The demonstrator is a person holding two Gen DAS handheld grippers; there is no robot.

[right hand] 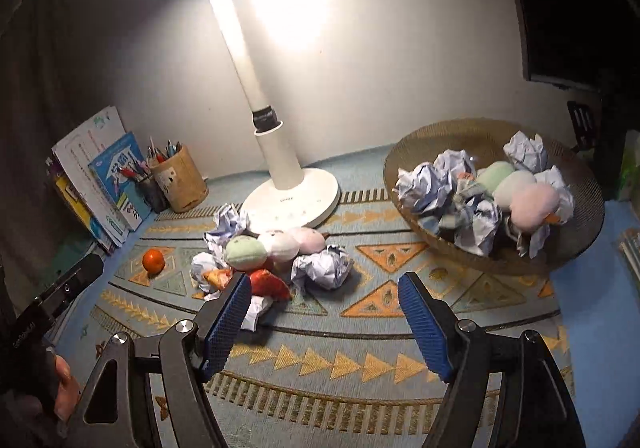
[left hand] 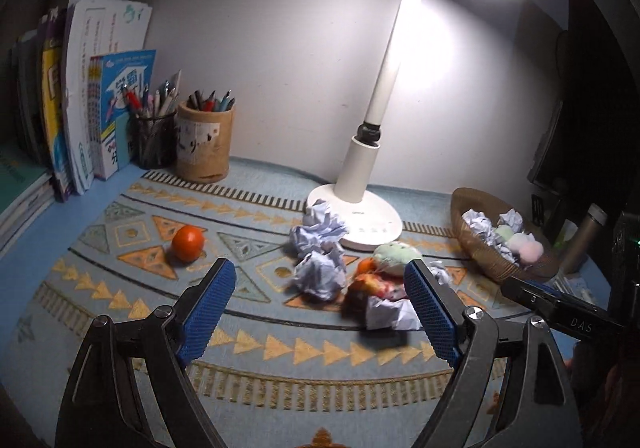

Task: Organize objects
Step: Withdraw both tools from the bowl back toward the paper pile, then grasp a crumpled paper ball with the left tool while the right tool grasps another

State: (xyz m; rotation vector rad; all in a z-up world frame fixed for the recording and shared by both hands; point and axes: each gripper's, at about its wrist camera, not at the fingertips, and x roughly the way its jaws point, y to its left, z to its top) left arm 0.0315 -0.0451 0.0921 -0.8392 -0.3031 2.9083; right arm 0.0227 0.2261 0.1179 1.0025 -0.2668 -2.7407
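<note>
A heap lies on the patterned mat in front of the lamp base: crumpled paper balls (left hand: pixel 320 275) (right hand: pixel 322 268), a green plush ball (left hand: pixel 396 254) (right hand: pixel 245 252), pale and pink plush balls (right hand: pixel 296 240) and red-orange fruit (left hand: pixel 370 284) (right hand: pixel 269 284). An orange (left hand: pixel 187 243) (right hand: pixel 153 260) sits apart on the left. A woven basket (left hand: pixel 480 248) (right hand: pixel 432 143) on the right holds paper balls and plush balls. My left gripper (left hand: pixel 320 288) is open and empty, above the mat near the heap. My right gripper (right hand: pixel 325 294) is open and empty, just right of the heap.
A white desk lamp (left hand: pixel 354 224) (right hand: pixel 290 195) stands lit behind the heap. Two pen holders (left hand: pixel 204 145) (right hand: pixel 180 179) and upright books (left hand: pixel 100 107) (right hand: pixel 104 183) stand at the back left. A metal bottle (left hand: pixel 582 240) stands right of the basket. Dark objects fill the far right.
</note>
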